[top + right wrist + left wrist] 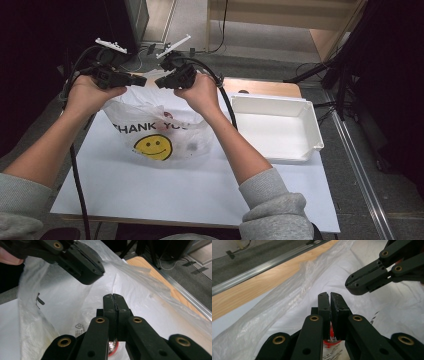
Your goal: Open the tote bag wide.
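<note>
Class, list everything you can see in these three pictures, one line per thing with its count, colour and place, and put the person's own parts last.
Plastic bag: one, translucent white with THANK YOU lettering and a yellow smiley face, on the white sheet at the table's middle, top edge lifted by both grippers.
Small things inside the bag: number unclear, one partly red, seen under the jaws in both gripper views.
Tray: one, white, empty, on the table right of the bag.
White sheet: one, covering most of the table.
Table: one, light wood, bare at its far edge.
Left gripper: one, black, shut on the bag's top edge.
Right gripper: one, black, shut on the bag's top edge.
Forearms: two, grey sleeves, entering from the bottom.
</note>
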Action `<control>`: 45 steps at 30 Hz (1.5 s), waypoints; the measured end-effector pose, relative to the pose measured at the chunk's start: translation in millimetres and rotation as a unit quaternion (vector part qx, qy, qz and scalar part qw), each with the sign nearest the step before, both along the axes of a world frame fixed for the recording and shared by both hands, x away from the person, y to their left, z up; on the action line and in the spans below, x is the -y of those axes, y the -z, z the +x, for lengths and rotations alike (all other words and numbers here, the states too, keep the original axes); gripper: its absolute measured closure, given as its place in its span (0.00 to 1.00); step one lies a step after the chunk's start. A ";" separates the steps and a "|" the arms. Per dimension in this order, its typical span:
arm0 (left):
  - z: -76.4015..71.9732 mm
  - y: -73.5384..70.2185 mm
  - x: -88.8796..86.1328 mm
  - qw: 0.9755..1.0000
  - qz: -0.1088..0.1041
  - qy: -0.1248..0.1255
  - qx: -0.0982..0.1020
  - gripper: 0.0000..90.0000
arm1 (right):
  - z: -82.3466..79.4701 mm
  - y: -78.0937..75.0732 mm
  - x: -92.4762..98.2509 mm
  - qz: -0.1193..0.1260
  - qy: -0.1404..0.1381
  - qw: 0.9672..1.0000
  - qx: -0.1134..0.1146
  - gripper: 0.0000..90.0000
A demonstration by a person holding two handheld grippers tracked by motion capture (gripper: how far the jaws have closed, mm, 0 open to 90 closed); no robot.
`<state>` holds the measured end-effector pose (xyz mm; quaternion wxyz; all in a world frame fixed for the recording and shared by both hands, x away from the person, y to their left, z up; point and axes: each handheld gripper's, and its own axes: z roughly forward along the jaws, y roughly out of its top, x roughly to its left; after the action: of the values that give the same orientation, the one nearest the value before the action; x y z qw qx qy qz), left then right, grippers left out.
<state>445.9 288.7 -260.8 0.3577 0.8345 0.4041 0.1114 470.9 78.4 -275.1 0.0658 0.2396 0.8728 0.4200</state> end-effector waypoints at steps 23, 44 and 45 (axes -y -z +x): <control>-2.9 48.5 -25.1 0.999 -0.006 -0.028 -0.032 0.97 | 17.9 40.7 9.3 0.015 0.057 0.998 -0.025 1.00; -7.9 79.1 -35.2 0.998 -0.011 -0.037 -0.053 0.97 | 17.6 85.7 18.0 -0.004 0.068 0.996 -0.053 1.00; -8.3 80.8 -35.4 0.998 -0.012 -0.037 -0.053 0.97 | 17.5 88.8 19.0 -0.003 0.070 0.996 -0.056 1.00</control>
<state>437.6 324.1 -341.7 0.3413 0.8196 0.4541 0.0751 488.4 59.4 -363.9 0.0464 0.3227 0.8576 0.3978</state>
